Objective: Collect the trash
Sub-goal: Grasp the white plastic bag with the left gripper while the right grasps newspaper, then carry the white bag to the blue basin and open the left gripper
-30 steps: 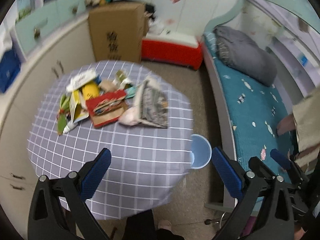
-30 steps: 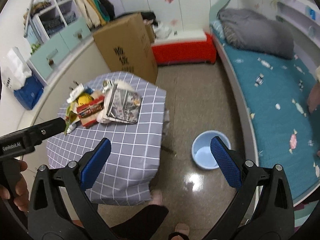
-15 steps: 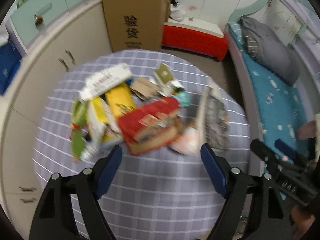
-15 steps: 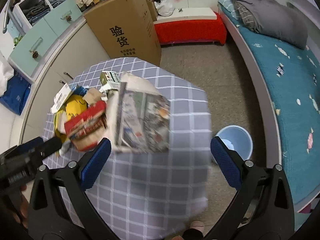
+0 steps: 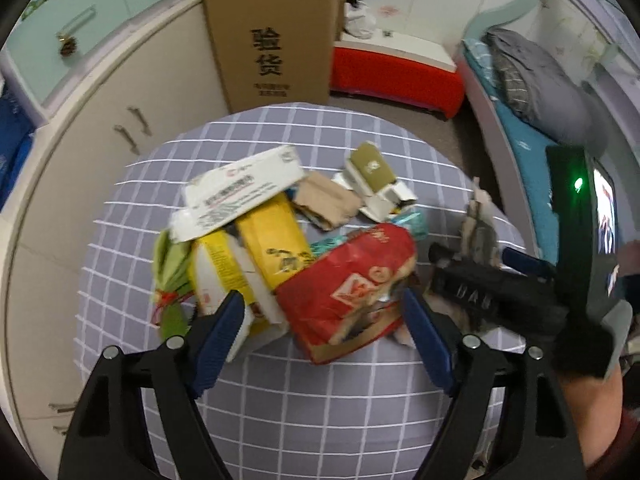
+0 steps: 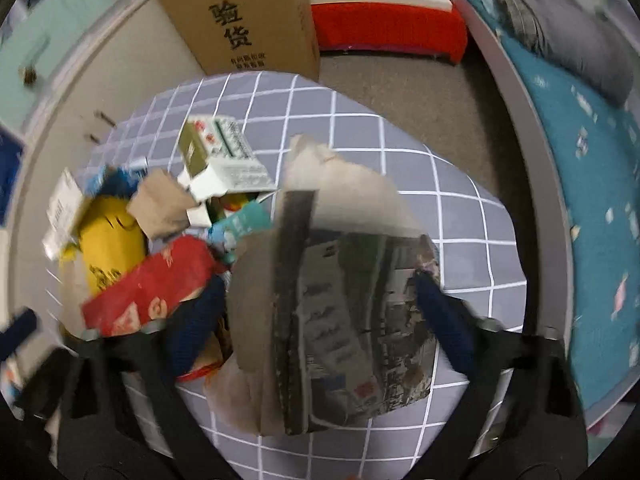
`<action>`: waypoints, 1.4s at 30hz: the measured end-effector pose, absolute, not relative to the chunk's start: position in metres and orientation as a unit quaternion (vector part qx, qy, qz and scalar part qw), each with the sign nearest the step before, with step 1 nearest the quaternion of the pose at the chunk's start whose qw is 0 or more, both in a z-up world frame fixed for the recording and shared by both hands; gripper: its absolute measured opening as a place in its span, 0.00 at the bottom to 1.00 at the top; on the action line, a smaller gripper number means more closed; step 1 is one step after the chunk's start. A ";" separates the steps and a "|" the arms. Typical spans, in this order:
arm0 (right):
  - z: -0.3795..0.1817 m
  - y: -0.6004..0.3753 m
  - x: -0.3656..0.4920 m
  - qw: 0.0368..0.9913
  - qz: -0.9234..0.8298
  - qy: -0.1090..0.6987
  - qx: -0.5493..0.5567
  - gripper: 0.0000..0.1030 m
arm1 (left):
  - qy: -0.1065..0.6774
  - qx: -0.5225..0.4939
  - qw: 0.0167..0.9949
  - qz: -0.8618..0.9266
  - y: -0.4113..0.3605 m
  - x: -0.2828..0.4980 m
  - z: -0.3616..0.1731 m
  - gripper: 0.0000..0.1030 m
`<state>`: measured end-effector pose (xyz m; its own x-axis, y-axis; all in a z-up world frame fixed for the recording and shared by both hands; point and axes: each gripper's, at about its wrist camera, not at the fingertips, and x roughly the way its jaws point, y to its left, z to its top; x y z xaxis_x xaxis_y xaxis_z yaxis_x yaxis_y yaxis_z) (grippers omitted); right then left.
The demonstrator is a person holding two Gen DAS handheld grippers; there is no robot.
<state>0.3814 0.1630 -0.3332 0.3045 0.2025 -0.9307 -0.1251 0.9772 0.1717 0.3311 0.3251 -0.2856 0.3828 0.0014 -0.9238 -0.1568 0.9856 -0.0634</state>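
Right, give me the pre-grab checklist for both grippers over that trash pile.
1. Left gripper open: ok, its jaws straddle the red packet.
2. Right gripper open: ok, its jaws flank the folded newspaper.
3. Contact with either item: cannot tell, the right view is blurred.
4. The two grippers apart: ok, though close together over the pile.
5. Red packet free: not ok, it overlaps the yellow carton.
6. Bin in view: not ok, neither view shows one.
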 end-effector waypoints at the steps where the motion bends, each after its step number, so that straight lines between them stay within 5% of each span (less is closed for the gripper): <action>1: -0.331 0.149 0.383 0.803 0.105 0.584 0.061 0.59 | 0.554 -0.074 0.829 0.032 0.321 0.333 -0.286 0.77; 6: -0.318 0.101 0.384 0.791 0.116 0.587 0.131 0.35 | 0.564 -0.065 0.823 -0.023 0.287 0.340 -0.294 0.77; 15: -0.306 0.066 0.385 0.775 0.158 0.582 0.191 0.20 | 0.619 0.008 0.784 -0.053 0.226 0.360 -0.343 0.74; 18: -0.301 0.057 0.384 0.774 0.177 0.578 0.188 0.15 | 0.637 0.016 0.770 -0.041 0.212 0.364 -0.353 0.53; 19: -0.298 0.052 0.385 0.774 0.184 0.577 0.188 0.14 | 0.639 0.020 0.768 -0.034 0.210 0.364 -0.354 0.37; 24: -0.288 0.022 0.388 0.772 0.210 0.570 0.188 0.05 | 0.623 -0.017 0.782 -0.010 0.198 0.366 -0.335 0.28; 33: -0.264 -0.076 0.386 0.786 0.208 0.548 0.195 0.03 | 0.591 -0.064 0.804 -0.019 0.120 0.377 -0.295 0.25; 42: -0.291 -0.166 0.393 0.795 0.149 0.565 0.162 0.06 | 0.611 -0.064 0.786 -0.067 0.019 0.396 -0.317 0.26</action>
